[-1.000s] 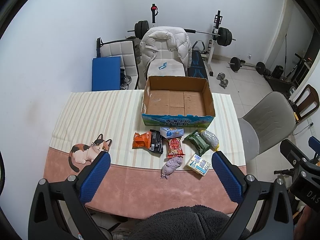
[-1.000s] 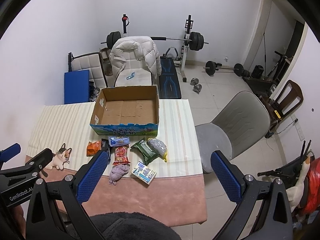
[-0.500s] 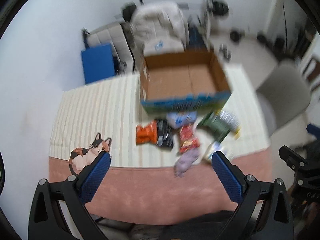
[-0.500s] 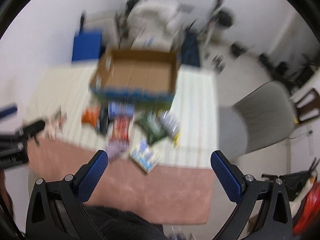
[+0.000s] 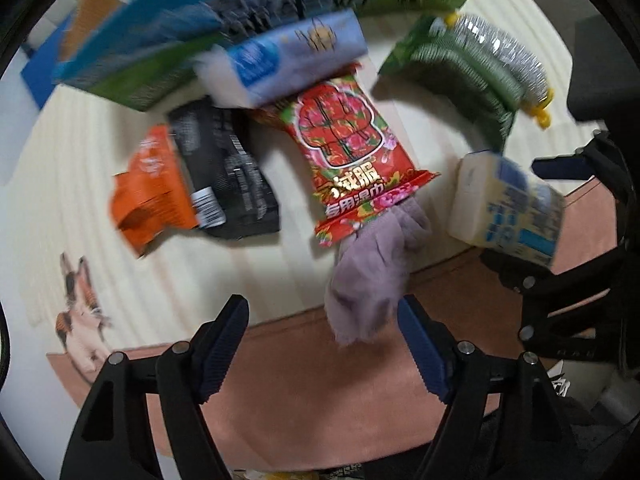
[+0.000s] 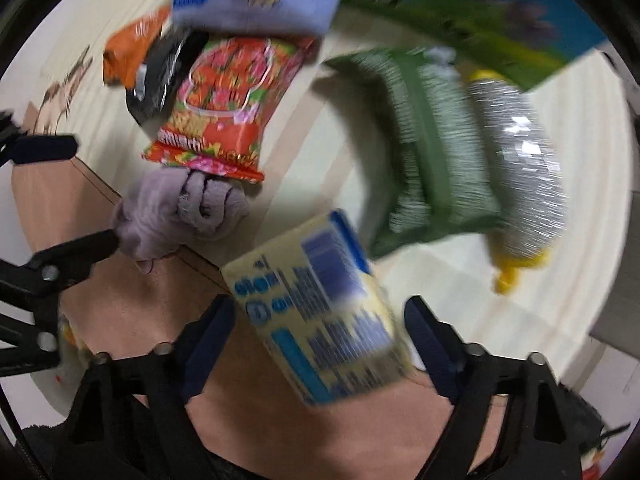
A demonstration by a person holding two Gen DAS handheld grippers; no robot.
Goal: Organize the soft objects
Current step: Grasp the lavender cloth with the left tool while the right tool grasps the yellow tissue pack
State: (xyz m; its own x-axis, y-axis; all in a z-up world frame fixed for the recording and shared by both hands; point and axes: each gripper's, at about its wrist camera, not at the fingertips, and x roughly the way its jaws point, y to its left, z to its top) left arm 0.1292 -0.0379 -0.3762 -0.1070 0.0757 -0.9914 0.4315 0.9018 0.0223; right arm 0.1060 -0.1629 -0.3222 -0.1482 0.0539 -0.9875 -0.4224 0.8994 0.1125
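- Your left tongs (image 5: 323,344) are gaping beside the purple cloth (image 5: 370,276) — you're risking dragging the red packet (image 5: 348,136) overlapping it.
- Your right tongs (image 6: 320,332) are straddling the yellow pack (image 6: 320,312), unclosed — it's possibly sliding off the bench (image 6: 400,276).

Below me lies a table (image 5: 312,396) dressed in a cloth: a cream field with faint stripes (image 5: 72,168) gives way, along an edge seam, to a plain salmon-pink border (image 6: 132,308) nearest me. A calico cat picture (image 5: 82,312) is printed on the cream part near that seam, at my far left. Beyond the table's left corner I see a blue panel (image 5: 40,74) against something pale, too blurred to name. Light is soft and even, casting short dull shadows on the cloth.
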